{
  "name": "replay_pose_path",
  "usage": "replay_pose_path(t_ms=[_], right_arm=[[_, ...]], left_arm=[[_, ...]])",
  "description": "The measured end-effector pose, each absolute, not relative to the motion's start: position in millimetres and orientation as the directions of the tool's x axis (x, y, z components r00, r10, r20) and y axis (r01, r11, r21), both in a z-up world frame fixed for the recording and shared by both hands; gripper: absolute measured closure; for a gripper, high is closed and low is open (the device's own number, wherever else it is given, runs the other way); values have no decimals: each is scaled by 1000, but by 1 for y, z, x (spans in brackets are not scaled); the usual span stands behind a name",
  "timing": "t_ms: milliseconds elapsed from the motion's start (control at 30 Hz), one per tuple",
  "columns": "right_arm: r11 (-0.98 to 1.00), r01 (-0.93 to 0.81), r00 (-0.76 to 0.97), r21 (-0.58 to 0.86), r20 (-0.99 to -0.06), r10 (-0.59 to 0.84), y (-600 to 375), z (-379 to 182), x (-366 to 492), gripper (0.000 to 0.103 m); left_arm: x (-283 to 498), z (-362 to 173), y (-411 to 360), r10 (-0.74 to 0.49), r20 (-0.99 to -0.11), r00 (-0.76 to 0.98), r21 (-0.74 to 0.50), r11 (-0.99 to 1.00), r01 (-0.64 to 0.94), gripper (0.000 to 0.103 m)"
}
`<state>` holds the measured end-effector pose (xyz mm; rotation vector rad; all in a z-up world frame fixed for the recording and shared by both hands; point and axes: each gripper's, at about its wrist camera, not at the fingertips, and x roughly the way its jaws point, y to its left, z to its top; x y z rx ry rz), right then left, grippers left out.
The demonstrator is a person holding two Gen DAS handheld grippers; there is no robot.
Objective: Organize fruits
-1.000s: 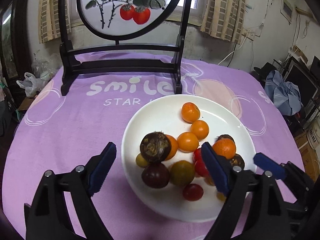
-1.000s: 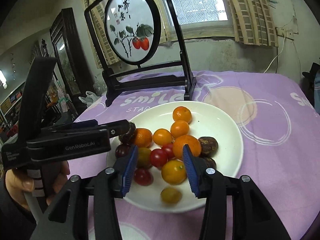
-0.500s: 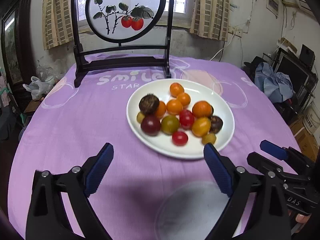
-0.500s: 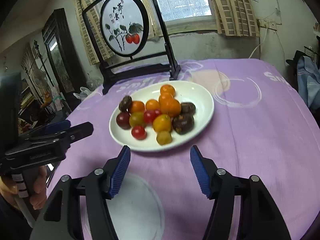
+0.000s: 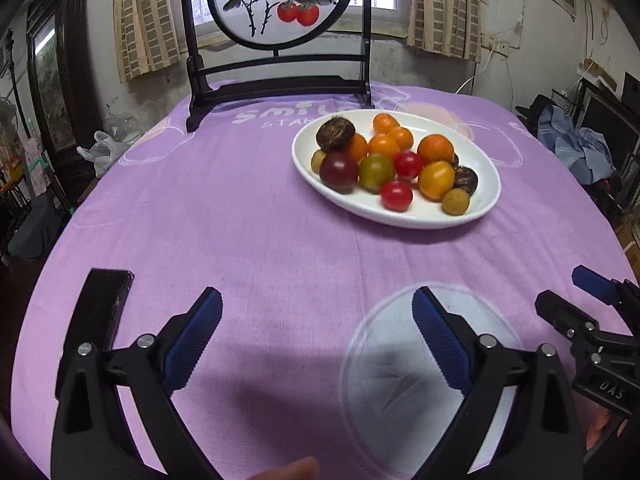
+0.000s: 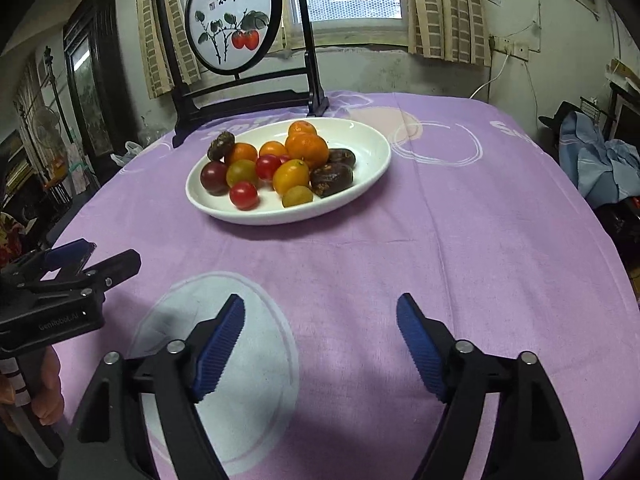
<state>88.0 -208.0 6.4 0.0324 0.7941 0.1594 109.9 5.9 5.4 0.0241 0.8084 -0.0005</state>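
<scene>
Round surface under a purple printed cloth [image 5: 248,216], big and mostly bare; a dark wooden stand with a round painted persimmon panel [image 5: 280,4] sits at the far edge. White oval ceramic plate [image 5: 486,164] lies just in front of that stand, well apart from both tools, and carries all the fruits in one loose pile: small orange mandarins [image 5: 435,148], red cherry tomatoes [image 5: 396,195], dark purple round fruits [image 5: 338,166], a rough brown one [image 5: 335,133], a small yellowish one [image 5: 455,201]. A flat black phone-like slab [image 5: 98,312] lies on the cloth near the left tool. Left gripper [image 5: 316,340]: jaws wide apart and opening, nothing between them. Right gripper [image 6: 320,348]: jaws apart, opening, nothing between them, only cloth below. Progress, judged: every fruit is on the plate and none is on the cloth, so gathering looks done; grouping by kind is not evident, so either the task is finished or sorting is left. Versus a second ago: both tools were right over the plate with the right jaws narrow around the pile; now both have pulled back toward the near edge and the plate looks smaller and farther off.
</scene>
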Motion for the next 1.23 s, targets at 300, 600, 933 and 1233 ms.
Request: replay_pose_path(t_ms=[300, 600, 933, 1233], right_arm=[[990, -105, 680, 92, -720, 138, -218, -5, 90, 7], [992, -101, 683, 70, -721, 120, -217, -8, 89, 7], [996, -85, 671, 36, -737, 84, -217, -9, 90, 7], [998, -62, 630, 11, -775, 47, -219, -19, 93, 7]], left_arm=[[113, -7, 4, 2, -730, 683, 18, 1000, 17, 9], [115, -20, 3, -22, -749, 662, -3, 1000, 30, 9], [111, -22, 1, -27, -733, 680, 2, 999, 42, 5], [114, -30, 3, -9, -766, 643, -10, 1000, 2, 4]])
